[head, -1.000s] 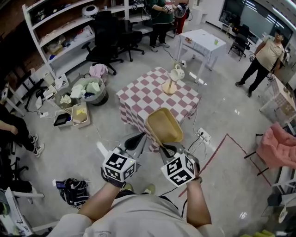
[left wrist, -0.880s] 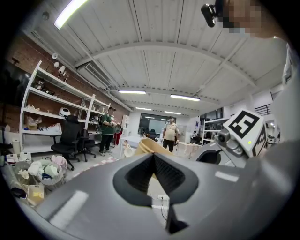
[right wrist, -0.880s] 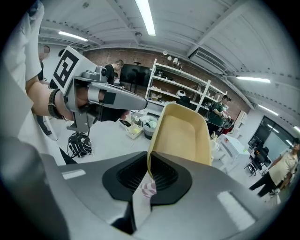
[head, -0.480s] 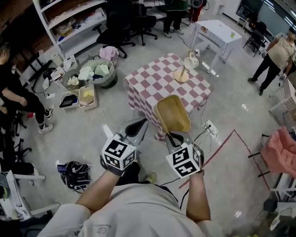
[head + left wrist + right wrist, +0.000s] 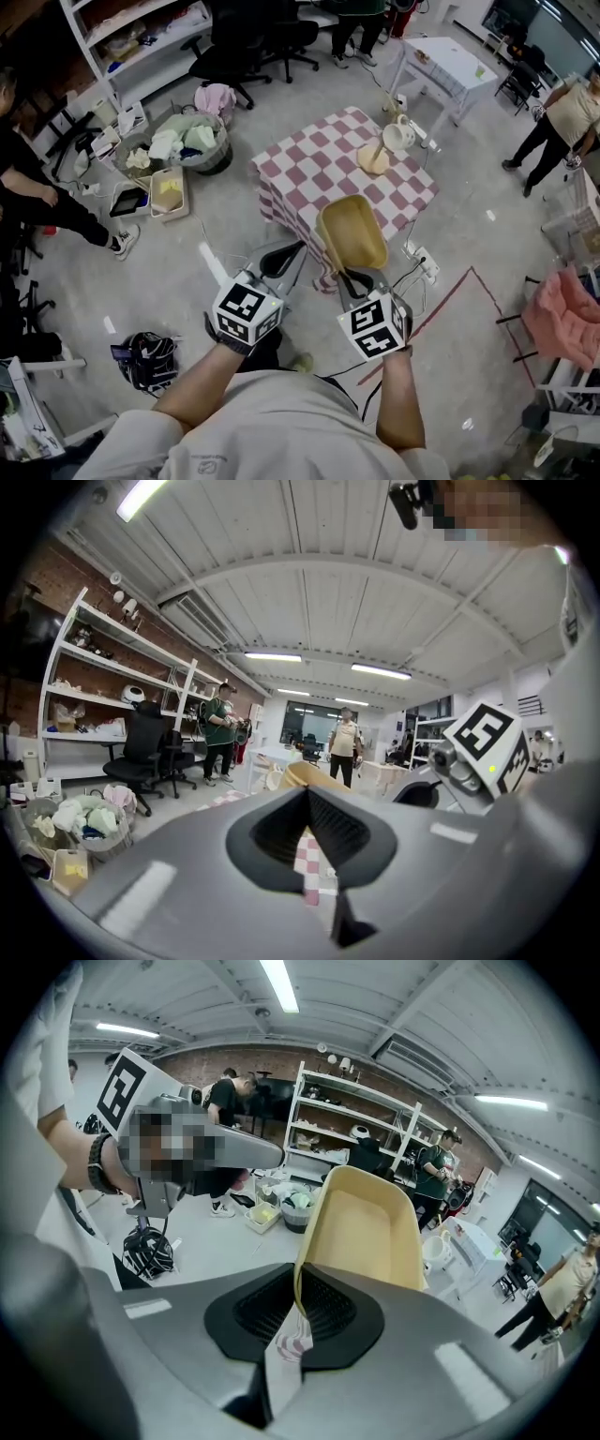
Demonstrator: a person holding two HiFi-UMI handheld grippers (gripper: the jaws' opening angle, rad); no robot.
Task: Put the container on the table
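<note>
Tan container up in the right gripper, checkered table ahead

The table (image 5: 314, 178), draped in a pink-and-white checked cloth, stands at the person's 12 o'clock. The tan container (image 5: 352, 234) hangs in the air, tilted, and in the head view it shows over the cloth's 6 o'clock edge. The right gripper (image 5: 345, 278) is clamped on the container's near rim. At its 9 o'clock, the left gripper (image 5: 281, 260) has its jaws pressed together on nothing. A cream pitcher (image 5: 396, 137) sits near the table's 2 o'clock corner.

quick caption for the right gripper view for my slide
Right tool shut on the rim of a tan container, held in the air, with white shelves behind.
</note>
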